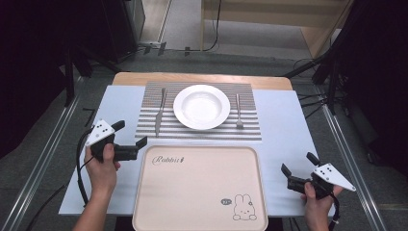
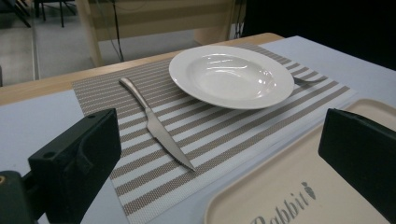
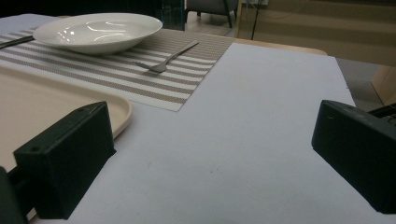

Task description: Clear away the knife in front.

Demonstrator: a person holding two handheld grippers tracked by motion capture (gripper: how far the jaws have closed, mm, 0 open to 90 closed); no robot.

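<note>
- Steel knife [image 1: 159, 111] lies lengthwise on the striped mat [image 1: 199, 129], left of the plate [image 1: 201, 106], toward the surface's far edge.
- Left gripper [image 1: 131, 138], spread and empty, is nearer it.
- Right gripper [image 1: 298, 168], spread, empty, hovers beside the tray [image 1: 192, 192].

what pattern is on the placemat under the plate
Brown-and-white stripes on the placemat, clearest in the left gripper view.

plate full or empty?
Empty. The white plate shows a bare glossy bowl in the high view and the left gripper view.
</note>
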